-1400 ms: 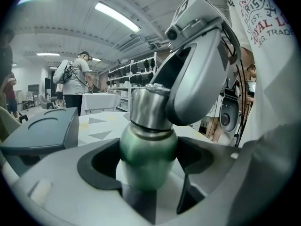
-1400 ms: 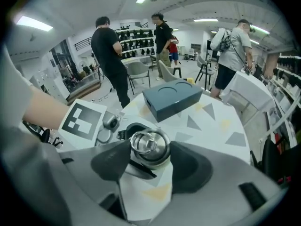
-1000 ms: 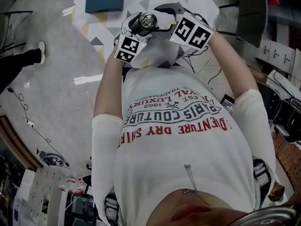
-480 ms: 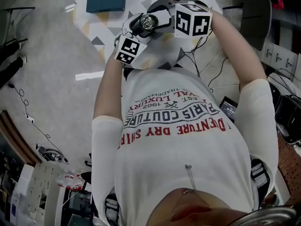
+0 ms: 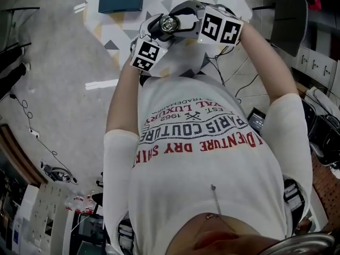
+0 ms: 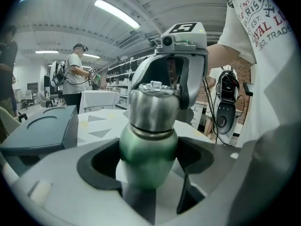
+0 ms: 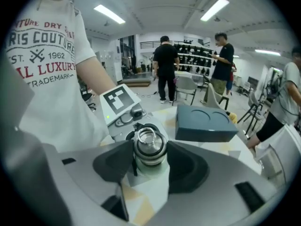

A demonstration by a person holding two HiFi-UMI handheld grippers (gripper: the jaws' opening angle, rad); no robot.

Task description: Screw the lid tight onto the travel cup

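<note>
A green travel cup with a steel lid is held up over the table. My left gripper is shut on the green body, a jaw on each side. My right gripper faces it from the far side, and its jaws are closing on the lid, which sits between them with both inner faces against its rim. In the head view the lid shines between the left gripper and the right gripper. The cup's base is hidden by the jaws.
A white table with grey and yellow triangles lies under the cup. A blue-grey box rests on it beyond the grippers. Several people stand in the room behind. Cables and chairs lie on the floor at the right.
My right gripper has swung and turned around the lid, its marker cube showing a different face. The left gripper and the cup have stayed in place.
</note>
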